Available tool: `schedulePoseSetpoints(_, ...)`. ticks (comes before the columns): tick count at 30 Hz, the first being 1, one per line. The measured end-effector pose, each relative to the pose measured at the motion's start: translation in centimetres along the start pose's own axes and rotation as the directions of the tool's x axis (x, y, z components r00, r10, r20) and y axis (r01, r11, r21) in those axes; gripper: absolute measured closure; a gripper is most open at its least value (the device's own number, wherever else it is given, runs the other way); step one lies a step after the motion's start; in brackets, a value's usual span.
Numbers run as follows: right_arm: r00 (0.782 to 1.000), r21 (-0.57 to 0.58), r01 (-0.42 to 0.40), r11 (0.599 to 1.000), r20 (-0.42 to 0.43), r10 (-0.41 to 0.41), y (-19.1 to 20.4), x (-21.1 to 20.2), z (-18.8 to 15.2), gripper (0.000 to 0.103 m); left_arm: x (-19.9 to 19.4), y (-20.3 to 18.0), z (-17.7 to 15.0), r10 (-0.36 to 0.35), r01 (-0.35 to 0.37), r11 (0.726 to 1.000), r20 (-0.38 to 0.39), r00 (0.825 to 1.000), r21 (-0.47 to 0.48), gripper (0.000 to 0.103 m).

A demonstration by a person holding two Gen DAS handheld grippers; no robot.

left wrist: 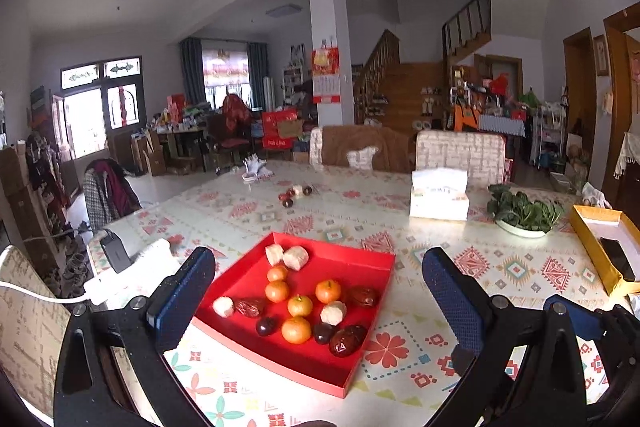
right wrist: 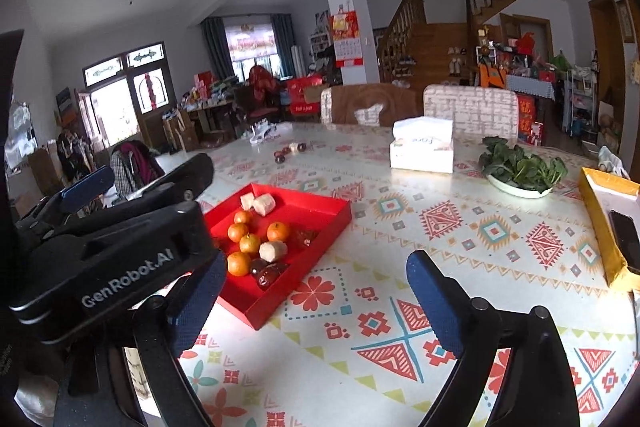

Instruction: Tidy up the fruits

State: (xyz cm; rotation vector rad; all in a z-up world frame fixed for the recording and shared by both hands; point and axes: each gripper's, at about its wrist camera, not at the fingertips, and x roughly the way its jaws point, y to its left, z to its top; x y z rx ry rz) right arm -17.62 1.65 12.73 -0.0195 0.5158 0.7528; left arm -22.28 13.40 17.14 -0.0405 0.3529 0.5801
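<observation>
Red tray point(left wrist: 360, 259) on patterned tabletop point(left wrist: 520, 267), open-topped. Inside: five oranges point(left wrist: 296, 329), four pale peeled chunks point(left wrist: 295, 257), several dark red dates point(left wrist: 347, 340), all loose, mostly bunched at near half. More dates and one pale chunk point(left wrist: 297, 190) loose on tabletop far behind tray. White dish point(right wrist: 516, 189) holds greens point(right wrist: 520, 163). Yellow box point(right wrist: 600, 227) at right edge holds phone point(right wrist: 626, 239). Tissue box point(right wrist: 422, 155) near dish. Left tool point(left wrist: 318, 301) wide open, empty, tray between fingers in view. Right tool point(right wrist: 316, 305) wide open, empty, over bare tabletop right of tray.
</observation>
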Motion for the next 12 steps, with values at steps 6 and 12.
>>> schedulePoseSetpoints(6, 0.999, -0.008, 0.005, 1.0, -0.033, -0.005, -0.6, 1.6, 0.5, 0.009, 2.7, -0.8, 0.6, -0.046, 0.047, 0.999, -0.044, 0.998, 0.021, 0.0)
schedulePoseSetpoints(12, 0.997, 0.072, 0.064, 0.995, -0.044, -0.06, -3.9, 1.7, 0.9, 0.009, 4.4, -2.1, 1.0, -0.093, 0.095, 0.995, -0.105, 0.99, 0.02, 0.0)
